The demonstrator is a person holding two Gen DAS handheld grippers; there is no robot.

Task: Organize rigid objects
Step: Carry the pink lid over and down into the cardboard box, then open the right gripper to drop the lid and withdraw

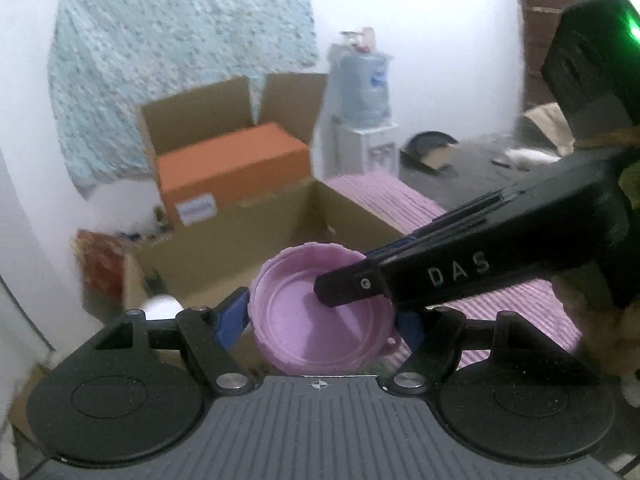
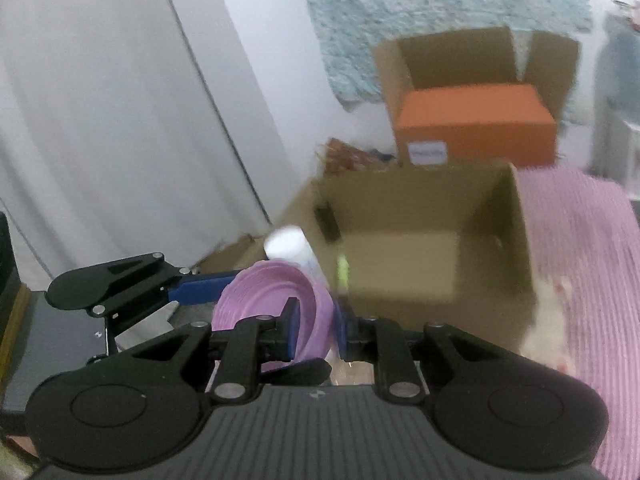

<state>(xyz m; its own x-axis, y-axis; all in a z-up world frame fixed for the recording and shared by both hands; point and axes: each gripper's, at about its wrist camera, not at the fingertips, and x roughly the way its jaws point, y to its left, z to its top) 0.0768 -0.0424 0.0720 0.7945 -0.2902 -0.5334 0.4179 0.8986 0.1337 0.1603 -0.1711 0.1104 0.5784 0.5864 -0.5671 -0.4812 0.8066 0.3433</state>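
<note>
In the left wrist view, a pink plastic lid [image 1: 320, 312] sits in the lower middle of the frame, hollow side toward the camera, held between the blue pads of the left gripper [image 1: 320, 320], whose jaws stand fairly wide and press on the lid's opposite edges. The right gripper [image 1: 344, 288] reaches in from the right of the frame, its black finger lying inside the lid's hollow.

In the right wrist view the same lid [image 2: 276, 300] shows low and just left of centre, tilted on edge. The right gripper's [image 2: 314, 328] jaws are narrow and pinch the lid's rim between them. The left gripper [image 2: 200, 292] enters from the left of that frame, one blue pad against the lid's far edge.

Behind the lid an open cardboard box [image 2: 420, 200] fills the middle of the frame. A white cylinder [image 2: 290, 248], possibly a bottle, stands at the box's near left corner; blur hides its details. An orange box [image 2: 476, 124] rests in a second open carton [image 2: 456, 56] at upper right. A pink striped cloth [image 2: 592, 260] spreads along the right edge.
</note>
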